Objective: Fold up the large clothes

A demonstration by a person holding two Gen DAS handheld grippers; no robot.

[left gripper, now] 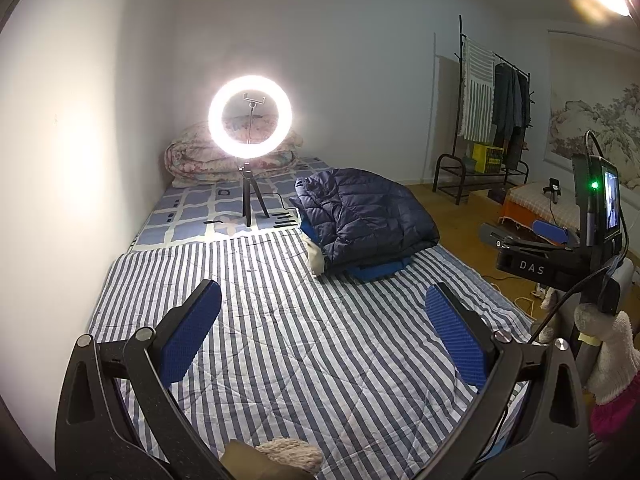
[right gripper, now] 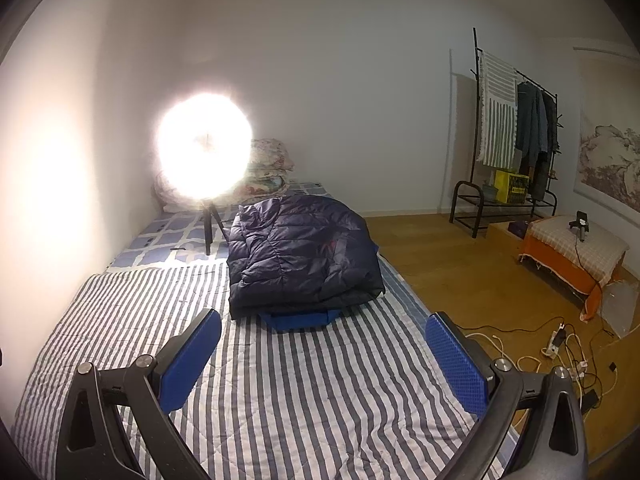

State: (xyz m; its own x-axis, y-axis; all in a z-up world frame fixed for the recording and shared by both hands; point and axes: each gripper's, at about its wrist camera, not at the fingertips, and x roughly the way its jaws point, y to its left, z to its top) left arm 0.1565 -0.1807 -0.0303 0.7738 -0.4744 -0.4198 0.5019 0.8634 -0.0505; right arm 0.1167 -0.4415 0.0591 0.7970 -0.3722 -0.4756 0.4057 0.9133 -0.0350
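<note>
A folded dark navy puffer jacket [left gripper: 362, 216] lies on the striped bed cover [left gripper: 280, 340], on top of a bright blue garment [left gripper: 378, 271] and a cream one [left gripper: 316, 258]. It also shows in the right wrist view [right gripper: 300, 254] over the blue garment [right gripper: 300, 320]. My left gripper [left gripper: 324, 320] is open and empty above the cover, well short of the pile. My right gripper [right gripper: 324, 344] is open and empty, also short of the pile; it shows from the side in the left wrist view [left gripper: 540, 256].
A lit ring light on a tripod [left gripper: 250, 118] stands on the bed behind the pile, with a folded floral quilt [left gripper: 200, 156] at the wall. A clothes rack [right gripper: 516, 140], a low orange-draped table [right gripper: 576, 252] and floor cables [right gripper: 560, 348] are to the right.
</note>
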